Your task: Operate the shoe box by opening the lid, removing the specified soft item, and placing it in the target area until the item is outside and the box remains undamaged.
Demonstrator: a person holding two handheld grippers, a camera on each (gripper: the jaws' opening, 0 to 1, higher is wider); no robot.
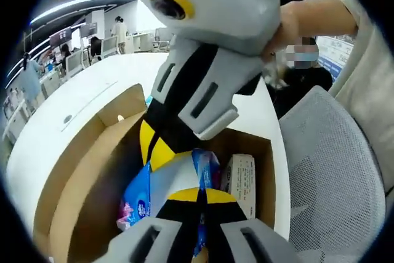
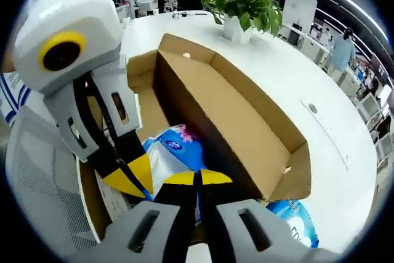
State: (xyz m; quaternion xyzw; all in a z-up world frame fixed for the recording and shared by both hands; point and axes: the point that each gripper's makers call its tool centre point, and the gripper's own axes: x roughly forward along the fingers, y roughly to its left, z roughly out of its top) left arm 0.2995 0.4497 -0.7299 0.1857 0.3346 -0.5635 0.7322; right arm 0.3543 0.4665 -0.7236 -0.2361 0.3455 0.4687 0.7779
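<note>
The cardboard shoe box (image 1: 86, 170) (image 2: 246, 121) stands open on the white table, its lid folded back. Inside lies a soft blue-and-white tissue pack (image 1: 172, 177) (image 2: 175, 149), with a blue packet (image 1: 136, 200) and a small white carton (image 1: 243, 180) beside it. My left gripper (image 1: 200, 195) (image 2: 132, 180) is down inside the box, jaws shut, its yellow tips at the pack's edge. My right gripper (image 2: 197, 178) (image 1: 155, 147) reaches into the box too, shut, with its tips at the pack's other end. Whether either pinches the wrapper is hidden.
A second blue-and-white pack (image 2: 295, 217) lies on the table outside the box. A potted plant (image 2: 240, 4) stands at the table's far side. A white mesh chair (image 1: 332, 177) is close to the box. People sit at desks in the background.
</note>
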